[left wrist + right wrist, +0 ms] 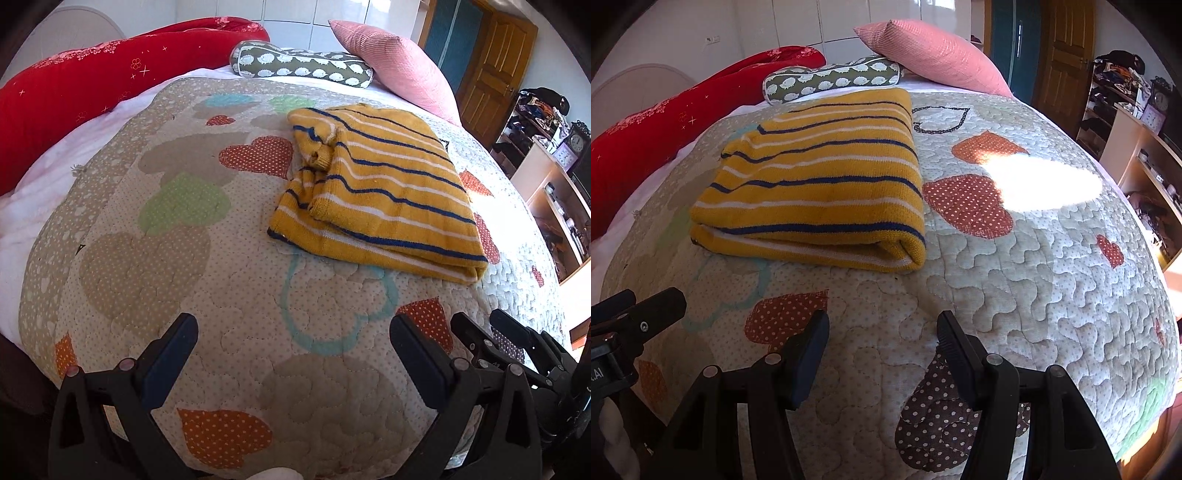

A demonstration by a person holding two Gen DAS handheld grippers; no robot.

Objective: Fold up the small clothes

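A small mustard-yellow knit sweater (380, 192) with navy and white stripes lies folded into a rectangle on the heart-patterned quilt (184, 266); a sleeve cuff pokes out at its left side. From the right wrist, the sweater (816, 184) is up and to the left, its folded edge facing me. My left gripper (293, 334) hovers open over bare quilt, short of the sweater, nothing between its fingers. My right gripper (882, 330) is also open and empty, over the quilt (1015, 277) near the sweater's right corner. The two grippers are side by side.
At the head of the bed lie a red bolster (92, 85), a grey hedgehog-print cushion (299, 66) and a pink pillow (395, 62). A wooden door (495, 62) and cluttered shelves (554, 177) stand to the right. A bright sun patch (1045, 181) falls on the quilt.
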